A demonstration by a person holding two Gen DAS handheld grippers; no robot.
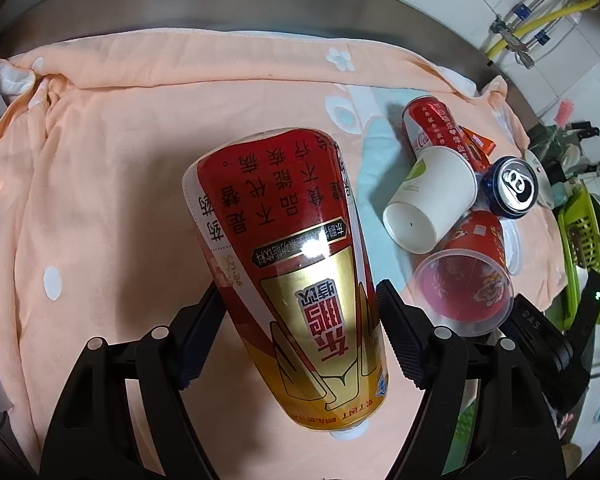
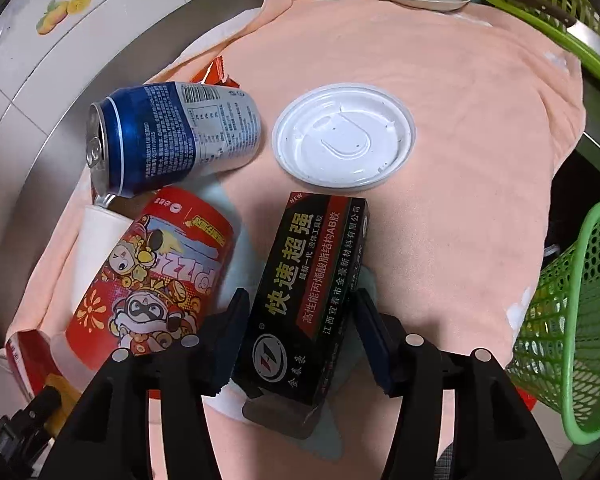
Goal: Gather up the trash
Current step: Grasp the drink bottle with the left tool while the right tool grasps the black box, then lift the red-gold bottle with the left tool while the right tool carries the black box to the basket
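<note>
Red-and-gold bottle (image 1: 296, 280) tilted, cap end nearest the camera, over the peach towel (image 1: 120, 140). Near the towel's right edge lie a red can (image 1: 428, 128), white paper cup (image 1: 428, 200), blue can (image 2: 172, 136), red printed cup (image 2: 152, 276), white lid (image 2: 344, 136) and black carton (image 2: 308, 292).

Red-gold bottle (image 1: 296, 280), black box (image 2: 304, 300), peach towel (image 1: 120, 160).

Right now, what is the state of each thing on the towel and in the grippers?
Red and gold bottle: between the left gripper fingers.
Black box: between the right gripper fingers.
Blue can: lying sideways, opened.
White lid: flat, alone.
Paper cup: tipped over.
</note>
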